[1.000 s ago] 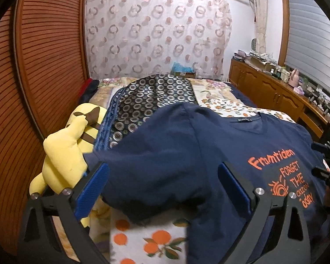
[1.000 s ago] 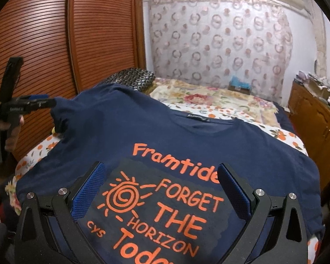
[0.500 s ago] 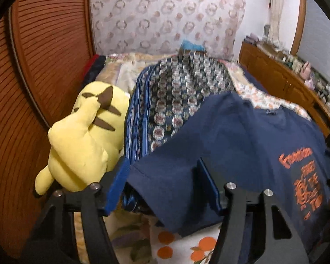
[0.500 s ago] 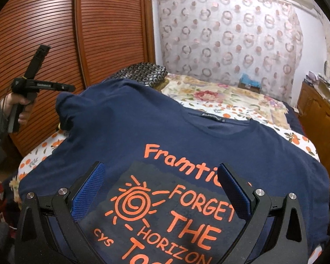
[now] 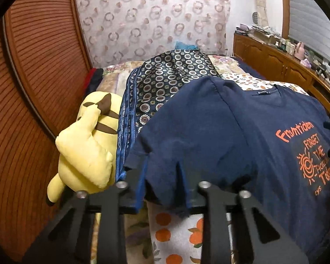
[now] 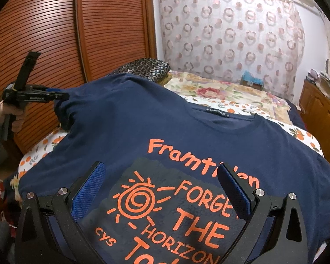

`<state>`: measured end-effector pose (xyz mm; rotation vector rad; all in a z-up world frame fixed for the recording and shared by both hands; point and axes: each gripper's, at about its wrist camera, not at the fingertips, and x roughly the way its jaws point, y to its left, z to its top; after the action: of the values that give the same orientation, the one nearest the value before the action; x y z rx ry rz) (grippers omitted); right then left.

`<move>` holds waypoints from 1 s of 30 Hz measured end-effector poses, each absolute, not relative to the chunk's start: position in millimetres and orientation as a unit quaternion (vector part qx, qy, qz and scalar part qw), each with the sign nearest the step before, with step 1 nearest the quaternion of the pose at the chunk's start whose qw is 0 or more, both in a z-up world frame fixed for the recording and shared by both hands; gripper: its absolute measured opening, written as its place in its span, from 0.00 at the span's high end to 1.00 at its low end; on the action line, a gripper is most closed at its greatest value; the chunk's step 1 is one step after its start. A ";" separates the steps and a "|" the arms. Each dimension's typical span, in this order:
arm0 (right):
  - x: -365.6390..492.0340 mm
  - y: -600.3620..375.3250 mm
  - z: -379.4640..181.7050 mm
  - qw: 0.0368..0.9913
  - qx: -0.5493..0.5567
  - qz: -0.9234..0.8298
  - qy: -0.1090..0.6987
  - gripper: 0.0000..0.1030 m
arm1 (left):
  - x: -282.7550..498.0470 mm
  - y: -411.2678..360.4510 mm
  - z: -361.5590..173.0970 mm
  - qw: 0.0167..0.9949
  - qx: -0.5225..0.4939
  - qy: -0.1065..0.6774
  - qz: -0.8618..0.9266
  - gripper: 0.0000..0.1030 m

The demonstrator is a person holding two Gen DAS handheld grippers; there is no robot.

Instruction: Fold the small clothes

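Note:
A navy T-shirt (image 6: 143,127) with orange print lies face up on the bed; it also shows in the left wrist view (image 5: 242,132). My left gripper (image 5: 162,189) is shut on the shirt's left sleeve, whose cloth bunches between the jaws. In the right wrist view the left gripper (image 6: 57,96) holds that sleeve a little above the bed at the far left. My right gripper (image 6: 165,189) is open and empty, its blue pads over the printed chest.
A yellow plush toy (image 5: 88,145) lies left of the shirt, next to a patterned dark blue cushion (image 5: 165,79). A wooden slatted wardrobe (image 6: 55,33) stands along the left. A wooden dresser (image 5: 286,66) lines the right. The floral bedsheet (image 6: 231,92) stretches behind.
My left gripper has gone from open to shut on the sleeve and has lifted it slightly. My right gripper has stayed open over the print.

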<state>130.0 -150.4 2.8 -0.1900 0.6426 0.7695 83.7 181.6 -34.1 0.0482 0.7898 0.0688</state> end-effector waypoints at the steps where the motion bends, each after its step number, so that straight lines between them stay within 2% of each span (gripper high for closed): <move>1: 129.6 -150.1 2.5 0.873 -0.092 0.368 0.307 0.00 | 81.8 179.6 -32.0 0.925 0.029 0.378 0.036 0.81; 3: 129.7 -150.3 2.7 0.873 -0.092 0.368 0.307 0.00 | 79.9 177.8 -26.7 0.928 0.032 0.369 0.038 0.83; 5: 129.7 -150.3 2.6 0.873 -0.092 0.368 0.308 0.00 | 75.3 174.3 -19.9 0.935 0.032 0.351 0.035 0.88; 6: 129.6 -150.2 2.8 0.873 -0.091 0.368 0.308 0.00 | 73.9 171.3 -15.8 0.938 0.032 0.343 0.032 0.94; 12: 129.8 -151.0 -1.1 0.873 -0.088 0.366 0.311 0.00 | 73.6 151.4 14.0 0.952 0.025 0.305 0.003 0.98; 27: 140.0 -184.0 2.8 0.885 -0.070 0.339 0.310 0.00 | 127.7 31.0 57.8 0.945 0.066 0.298 -0.114 0.98; 30: 141.4 -192.6 2.3 0.888 -0.070 0.332 0.310 0.00 | 127.6 20.3 63.2 0.943 0.062 0.298 -0.133 0.88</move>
<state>141.4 -192.6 2.3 -0.1455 0.6444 0.6901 127.6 20.3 63.2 0.1259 0.6083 -0.2711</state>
